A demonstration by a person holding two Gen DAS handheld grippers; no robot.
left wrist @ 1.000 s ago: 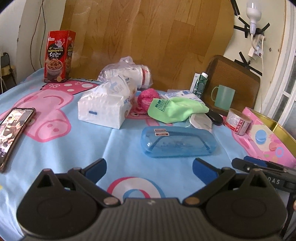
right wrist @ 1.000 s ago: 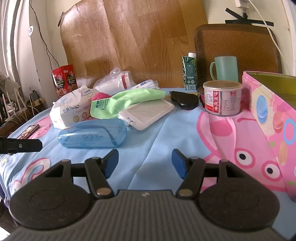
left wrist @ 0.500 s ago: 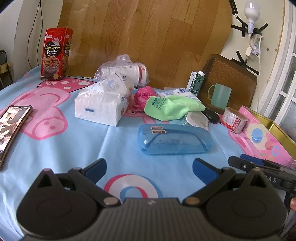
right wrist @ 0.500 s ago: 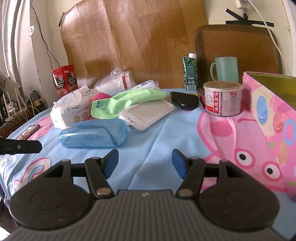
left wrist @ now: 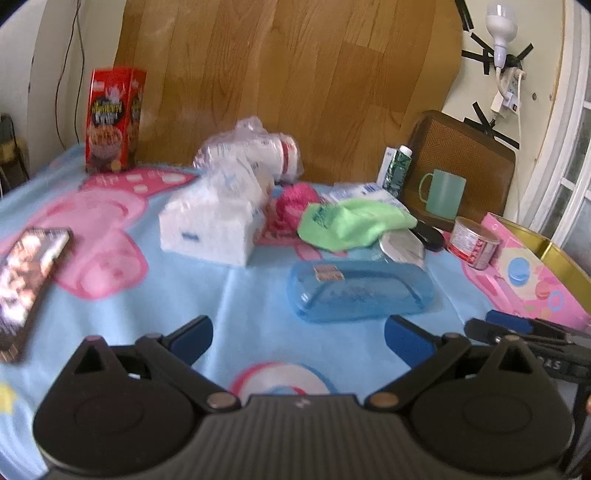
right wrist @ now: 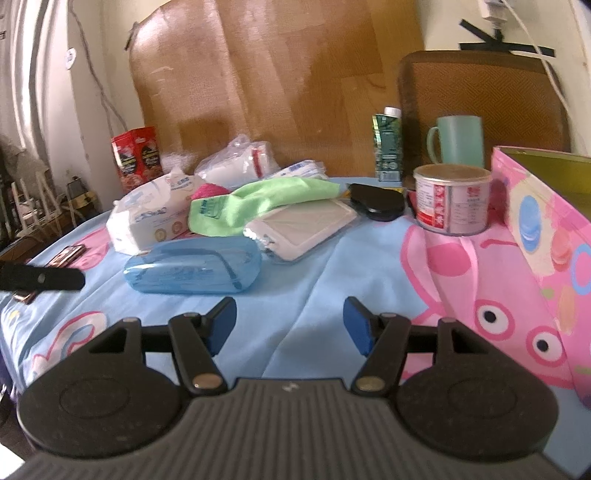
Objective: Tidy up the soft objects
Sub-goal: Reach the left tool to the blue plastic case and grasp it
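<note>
We see both tongs, left tongs (left wrist: 298, 334) and right tongs (right wrist: 290, 323), wide and empty; only the left view shows the bulb (left wrist: 499, 20).

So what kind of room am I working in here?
Most likely a lived-in home, not a lab: a table under a cartoon-pig cloth, strewn with everyday items like a tissue pack, a mug and a phone, with a taped-up power strip on the wall.

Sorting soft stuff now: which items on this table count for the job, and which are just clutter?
For the job: green cloth, pink fuzzy ball, tissue pack, bagged white rolls.

Lying about: blue plastic case, phone, red box, tin can, green mug, black case.
</note>
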